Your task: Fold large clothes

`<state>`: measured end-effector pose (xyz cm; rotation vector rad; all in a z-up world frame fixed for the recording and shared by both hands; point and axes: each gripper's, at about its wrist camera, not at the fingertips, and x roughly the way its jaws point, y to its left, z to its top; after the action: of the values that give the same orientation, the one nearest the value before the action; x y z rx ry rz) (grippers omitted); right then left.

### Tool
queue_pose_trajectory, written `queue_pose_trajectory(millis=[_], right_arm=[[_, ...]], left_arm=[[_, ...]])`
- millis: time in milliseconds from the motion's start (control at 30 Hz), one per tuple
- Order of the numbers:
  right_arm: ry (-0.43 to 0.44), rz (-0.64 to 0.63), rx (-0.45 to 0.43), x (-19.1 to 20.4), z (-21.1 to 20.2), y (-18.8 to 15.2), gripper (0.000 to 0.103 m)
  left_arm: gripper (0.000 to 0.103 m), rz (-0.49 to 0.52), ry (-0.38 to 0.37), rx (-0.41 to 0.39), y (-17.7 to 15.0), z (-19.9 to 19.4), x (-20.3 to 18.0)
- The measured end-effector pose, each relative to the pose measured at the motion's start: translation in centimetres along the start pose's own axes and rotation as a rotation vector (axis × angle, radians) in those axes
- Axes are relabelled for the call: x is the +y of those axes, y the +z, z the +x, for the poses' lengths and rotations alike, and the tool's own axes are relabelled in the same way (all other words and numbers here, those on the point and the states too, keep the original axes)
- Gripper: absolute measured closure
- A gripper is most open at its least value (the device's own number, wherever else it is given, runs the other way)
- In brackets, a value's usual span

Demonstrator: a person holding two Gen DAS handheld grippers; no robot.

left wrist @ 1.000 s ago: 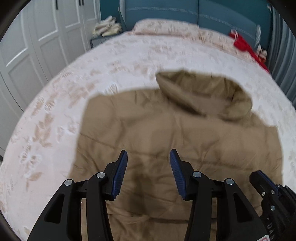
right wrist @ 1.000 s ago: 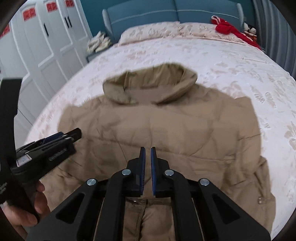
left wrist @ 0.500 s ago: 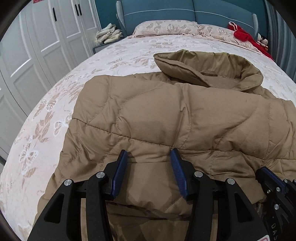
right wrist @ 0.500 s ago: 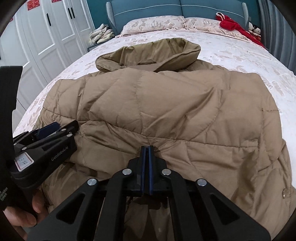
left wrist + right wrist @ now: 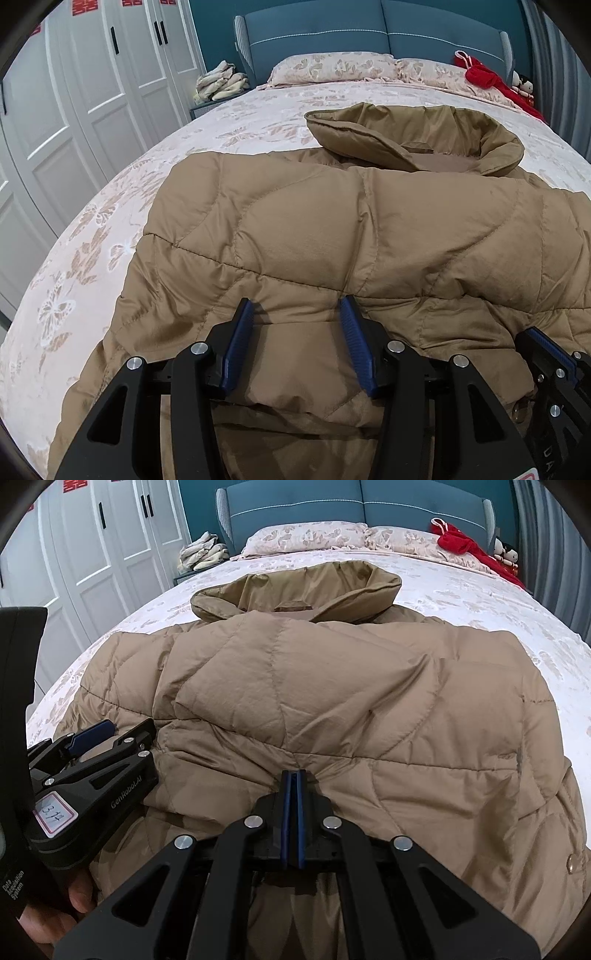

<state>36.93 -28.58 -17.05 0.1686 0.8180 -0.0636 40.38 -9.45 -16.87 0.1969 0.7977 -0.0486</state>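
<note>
- puffy tan jacket (image 5: 332, 686) is spread flat on the bed (image 5: 258, 110), handy for folding
- right gripper (image 5: 293, 775) fingers clamped on its hem fold
- left gripper (image 5: 297, 310) fingers spread wide, nothing pinched

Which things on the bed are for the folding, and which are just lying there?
For the folding:
brown puffy jacket
right gripper, shut on its fabric
left gripper, open

Just lying there:
pillows
red cloth
pale bundle beside the bed
</note>
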Motion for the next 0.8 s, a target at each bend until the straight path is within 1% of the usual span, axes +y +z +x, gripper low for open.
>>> queue_pose_trajectory(millis=[367,633,700,733,767,800], right_arm=[[-0.005,-0.001,-0.012,0.1,0.0,-0.4,0.103],[-0.006,0.0,-0.013,0.1,0.0,-0.3,0.103],[0.028,0.03,-0.003,-0.4,-0.3,0.0,0.102],[0.05,0.06,0.022,-0.9,-0.8,0.3,0.101],[0.058,0.077,0.046,-1.3,-1.5,0.5,0.097],[0.055,0.083,0.061,-1.4,-2.2,0.6,0.094]], left_arm=[[0.054,0.007,0.015,-0.024,-0.6,0.0,-0.5],[0.054,0.006,0.017,-0.022,-0.6,-0.1,-0.6],[0.053,-0.014,-0.019,-0.01,-0.3,-0.4,-0.1],[0.048,-0.029,-0.046,0.002,0.0,-0.6,0.5],[0.042,-0.05,-0.098,0.032,0.3,-1.1,1.3],[0.041,-0.067,-0.151,0.063,0.7,-1.7,2.2]])
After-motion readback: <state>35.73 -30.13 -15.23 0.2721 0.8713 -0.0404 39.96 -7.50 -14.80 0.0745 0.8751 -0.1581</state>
